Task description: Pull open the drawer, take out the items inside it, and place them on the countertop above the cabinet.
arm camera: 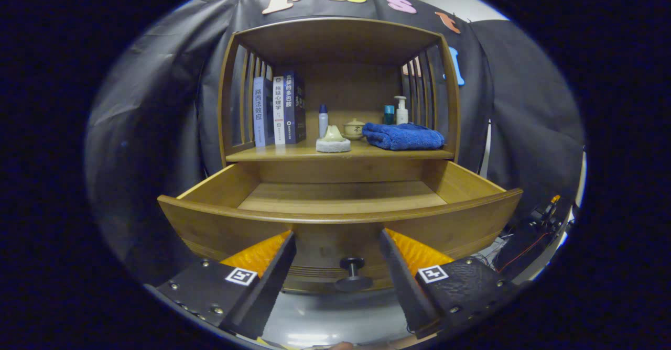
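Drawer (341, 211) pulled out, gripper (338, 248) spread wide at its front.

The drawer's front wall hides the near part of its floor; what shows is bare wood. Fingers released, holding nothing, knob (353, 273) between them untouched. Blue towel (402, 135) lies on the countertop (293, 153) above.

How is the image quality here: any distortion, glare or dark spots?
Gripper view: fisheye bows the drawer front into a curve; glare on the glossy surface under the knob; shelf evenly lit, its top shadowed; the open gripper and the books stay sharp.
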Demonstrator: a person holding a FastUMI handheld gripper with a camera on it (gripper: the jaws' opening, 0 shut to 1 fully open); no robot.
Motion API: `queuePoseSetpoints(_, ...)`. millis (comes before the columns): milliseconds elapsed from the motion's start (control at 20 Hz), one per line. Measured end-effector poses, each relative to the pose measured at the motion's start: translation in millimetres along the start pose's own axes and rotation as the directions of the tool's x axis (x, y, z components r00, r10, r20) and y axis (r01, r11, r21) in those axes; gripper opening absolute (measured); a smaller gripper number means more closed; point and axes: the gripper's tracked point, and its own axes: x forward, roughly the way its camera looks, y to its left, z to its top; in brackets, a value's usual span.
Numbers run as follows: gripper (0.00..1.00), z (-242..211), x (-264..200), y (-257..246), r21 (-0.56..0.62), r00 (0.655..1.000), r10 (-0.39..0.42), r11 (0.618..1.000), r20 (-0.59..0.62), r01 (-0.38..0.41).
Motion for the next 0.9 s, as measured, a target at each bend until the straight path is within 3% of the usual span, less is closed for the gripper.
queuePoseSetpoints(900, 0.96, 23, 50, 4, -0.015, 1.0, 0.004, 1.0, -0.02, -0.004)
